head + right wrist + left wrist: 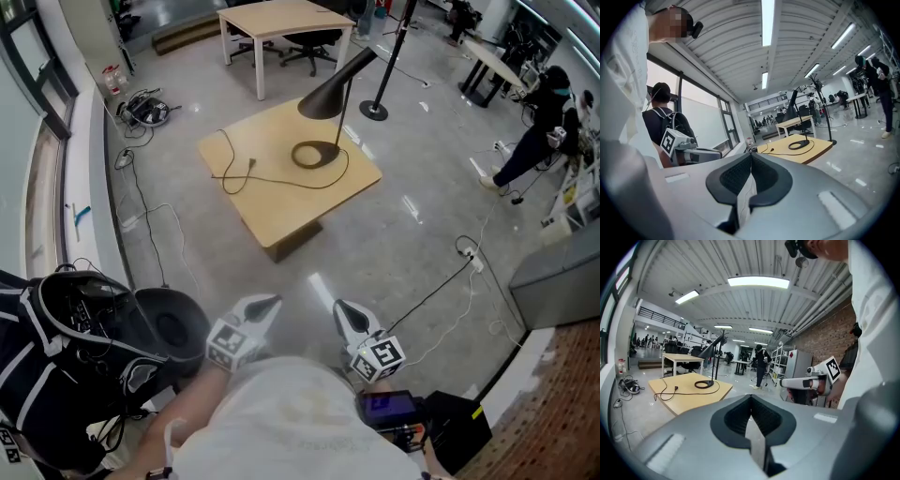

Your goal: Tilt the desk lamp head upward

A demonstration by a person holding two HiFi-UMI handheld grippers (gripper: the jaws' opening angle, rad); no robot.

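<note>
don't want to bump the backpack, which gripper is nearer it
Left. The left gripper is right of the black backpack; the right gripper is farther right, beyond the left one.

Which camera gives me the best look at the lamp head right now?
The head view: the lamp head shows whole from above, angled down over the low table. In the left gripper view it is small and distant; in the right gripper view, smaller still against clutter.

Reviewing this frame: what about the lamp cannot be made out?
- Hinge of the desk lamp: too small and far off in the head view.
- Bulb: hidden inside the lamp's head, which the head view sees from above.
- Exact angle of the lamp's head: the lamp is tiny and dark in both gripper views.
</note>
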